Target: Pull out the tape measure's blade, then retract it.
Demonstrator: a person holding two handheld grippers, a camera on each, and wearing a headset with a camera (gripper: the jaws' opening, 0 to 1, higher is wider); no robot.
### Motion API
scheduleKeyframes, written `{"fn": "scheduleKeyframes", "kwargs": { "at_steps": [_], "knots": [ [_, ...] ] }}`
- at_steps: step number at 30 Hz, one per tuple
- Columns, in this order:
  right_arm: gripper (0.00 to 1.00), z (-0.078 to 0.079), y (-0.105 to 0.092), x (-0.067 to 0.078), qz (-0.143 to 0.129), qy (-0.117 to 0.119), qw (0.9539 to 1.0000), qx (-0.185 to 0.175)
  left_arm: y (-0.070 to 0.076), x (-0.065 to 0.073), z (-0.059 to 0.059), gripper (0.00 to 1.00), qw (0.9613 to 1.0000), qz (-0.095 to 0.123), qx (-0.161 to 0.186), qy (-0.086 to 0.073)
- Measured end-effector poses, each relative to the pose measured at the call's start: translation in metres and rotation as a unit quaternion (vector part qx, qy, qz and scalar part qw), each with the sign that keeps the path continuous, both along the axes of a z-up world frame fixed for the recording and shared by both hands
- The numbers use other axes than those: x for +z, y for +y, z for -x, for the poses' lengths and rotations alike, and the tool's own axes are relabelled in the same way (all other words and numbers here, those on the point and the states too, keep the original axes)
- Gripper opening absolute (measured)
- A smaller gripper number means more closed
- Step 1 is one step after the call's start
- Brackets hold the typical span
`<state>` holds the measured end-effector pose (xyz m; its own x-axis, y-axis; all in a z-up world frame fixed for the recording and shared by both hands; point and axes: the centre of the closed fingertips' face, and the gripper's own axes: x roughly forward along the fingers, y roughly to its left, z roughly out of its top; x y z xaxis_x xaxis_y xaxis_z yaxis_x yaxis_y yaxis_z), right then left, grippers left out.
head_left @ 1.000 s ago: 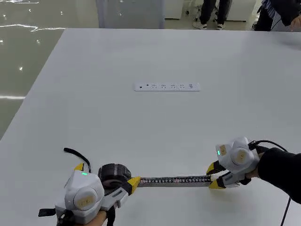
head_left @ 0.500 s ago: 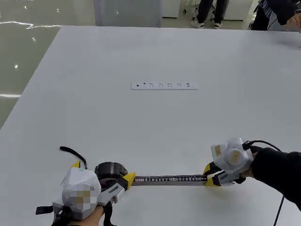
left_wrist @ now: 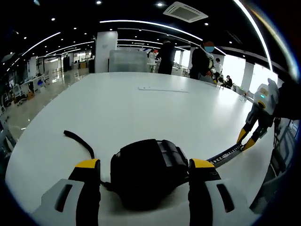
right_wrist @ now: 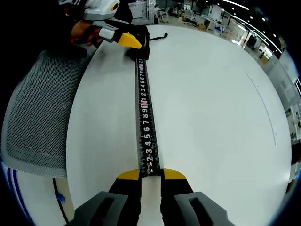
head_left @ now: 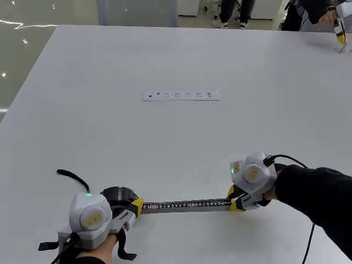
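White tabletop (head_left: 165,137) spreads wide and bare ahead of you, with a power strip (head_left: 180,95) lying flat well beyond your work. The table's left edge slants away on your left, above the shiny floor.

The black tape measure (head_left: 118,197) sits on the table near your body. Your left gripper (head_left: 118,201) is clamped around it, one yellow-tipped jaw on each side. The blade (head_left: 187,205) runs out flat to the right, and your right gripper (head_left: 232,201) pinches its far end between closed jaws. A black strap (head_left: 71,179) curls off the tape measure to the left, resting on the table.

The left gripper view brings you the tape measure (left_wrist: 148,172) up close between the left gripper's (left_wrist: 146,165) jaws. Its strap (left_wrist: 80,141) loops to one side and the blade (left_wrist: 228,154) leads off to the right gripper (left_wrist: 249,139). The power strip (left_wrist: 162,89) is a thin line far out on the surface.

The right gripper view gives you what the head view does not. The blade's (right_wrist: 146,122) printed numbers read clearly right down to the right gripper (right_wrist: 151,175). The near table edge curves close along one side of the blade, and a grey mesh seat (right_wrist: 37,117) lies just past it. On the other side the table stays open.
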<state>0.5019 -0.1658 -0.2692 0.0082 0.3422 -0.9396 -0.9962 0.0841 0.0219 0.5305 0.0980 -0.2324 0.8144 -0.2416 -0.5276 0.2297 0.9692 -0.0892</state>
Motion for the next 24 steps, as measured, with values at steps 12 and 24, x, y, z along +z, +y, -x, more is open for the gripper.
{"fn": "scheduleKeyframes", "kwargs": {
  "at_steps": [12,24],
  "knots": [
    [0.11,-0.0022,-0.0009,-0.0003,0.021,0.006,0.9995,-0.022,-0.0034,-0.0020,-0.0016,0.63,0.9997,0.012,0.008,0.019],
    [0.09,-0.0022,0.0003,0.0003,0.008,0.003,0.9994,-0.035,-0.0029,-0.0035,0.0019,0.60,0.9990,0.001,-0.008,0.043]
  ]
}}
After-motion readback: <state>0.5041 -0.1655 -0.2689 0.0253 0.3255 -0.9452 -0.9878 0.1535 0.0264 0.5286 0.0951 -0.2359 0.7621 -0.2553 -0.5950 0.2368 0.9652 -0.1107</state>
